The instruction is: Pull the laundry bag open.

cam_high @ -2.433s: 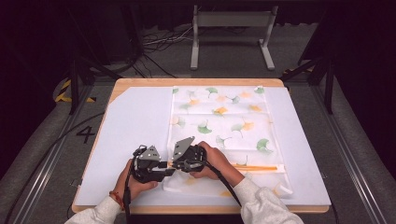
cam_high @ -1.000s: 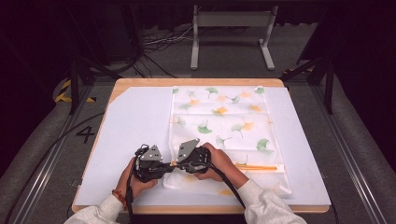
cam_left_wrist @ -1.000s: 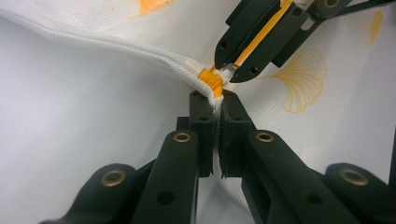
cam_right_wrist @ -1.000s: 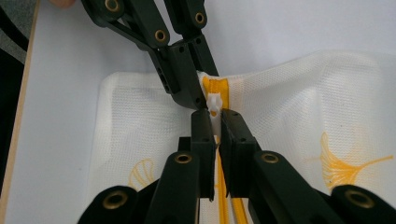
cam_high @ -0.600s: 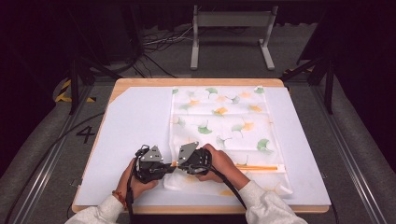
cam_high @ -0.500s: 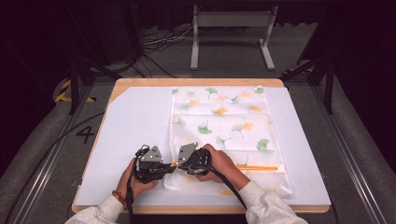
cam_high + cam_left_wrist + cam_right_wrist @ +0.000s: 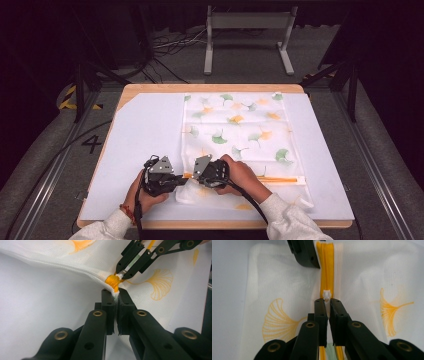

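- A black "4" (image 7: 92, 144) is marked on the grey floor left of the table.
- The white leaf-print mesh bag (image 7: 235, 130) lies flat on the white table cover (image 7: 145, 130), over a wooden table (image 7: 125, 95).
- The left gripper (image 7: 114, 293) is clamped on the bag's edge at the orange zip end (image 7: 112, 281).
- The right gripper (image 7: 326, 301) pinches the white zip pull (image 7: 326, 294) on the orange zip (image 7: 327, 265), at the bag's near left corner.

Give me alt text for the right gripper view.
The right gripper is shut on a white zipper pull on an orange zipper in a white ginkgo-print mesh bag. The left gripper clamps beside the zipper's far end.
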{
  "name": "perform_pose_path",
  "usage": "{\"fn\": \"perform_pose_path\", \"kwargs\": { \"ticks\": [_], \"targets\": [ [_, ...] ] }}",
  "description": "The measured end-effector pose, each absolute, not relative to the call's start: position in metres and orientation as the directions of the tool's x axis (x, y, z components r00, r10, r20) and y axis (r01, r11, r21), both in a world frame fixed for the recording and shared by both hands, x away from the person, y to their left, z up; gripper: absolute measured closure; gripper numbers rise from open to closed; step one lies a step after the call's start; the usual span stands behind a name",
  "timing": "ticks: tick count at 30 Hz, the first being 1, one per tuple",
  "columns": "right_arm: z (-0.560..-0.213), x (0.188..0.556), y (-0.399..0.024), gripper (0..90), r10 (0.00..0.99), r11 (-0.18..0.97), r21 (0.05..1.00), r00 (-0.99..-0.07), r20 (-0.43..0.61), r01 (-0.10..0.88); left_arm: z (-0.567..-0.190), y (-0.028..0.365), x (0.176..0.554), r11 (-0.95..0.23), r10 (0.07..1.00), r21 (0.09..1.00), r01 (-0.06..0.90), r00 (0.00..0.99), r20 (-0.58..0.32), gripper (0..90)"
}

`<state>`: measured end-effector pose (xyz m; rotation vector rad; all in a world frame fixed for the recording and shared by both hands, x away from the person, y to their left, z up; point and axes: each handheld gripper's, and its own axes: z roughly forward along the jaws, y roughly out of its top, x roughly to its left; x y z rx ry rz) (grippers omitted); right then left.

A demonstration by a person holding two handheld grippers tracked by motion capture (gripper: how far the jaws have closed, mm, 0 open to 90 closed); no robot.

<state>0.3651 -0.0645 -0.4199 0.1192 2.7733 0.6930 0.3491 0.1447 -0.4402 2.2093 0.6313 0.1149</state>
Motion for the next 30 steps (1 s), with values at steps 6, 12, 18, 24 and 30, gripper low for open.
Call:
{"fn": "perform_pose_path", "kwargs": {
  "ticks": [6,12,18,24,30],
  "targets": [
    [-0.423,0.367,-0.075,84.8,0.155,0.896,0.443,-0.958,-0.243,0.033,-0.44,0.147,0.349,-0.537,0.481,0.74,0.404,0.868,-0.125,85.8],
    [-0.423,0.367,-0.086,84.8,0.171,0.898,0.437,-0.954,-0.244,0.05,-0.439,0.147,0.349,-0.537,0.48,0.741,0.404,0.868,-0.125,85.8],
    [-0.424,0.367,-0.091,84.8,0.175,0.899,0.435,-0.954,-0.244,0.053,-0.439,0.147,0.348,-0.541,0.479,0.739,0.402,0.869,-0.122,85.9],
    [-0.424,0.367,-0.094,84.8,0.177,0.898,0.436,-0.954,-0.242,0.056,-0.439,0.148,0.349,-0.543,0.476,0.738,0.402,0.871,-0.124,85.8],
    [-0.423,0.367,-0.095,84.8,0.176,0.9,0.432,-0.954,-0.243,0.056,-0.439,0.149,0.349,-0.538,0.479,0.74,0.403,0.869,-0.125,85.8]
  ]
}}
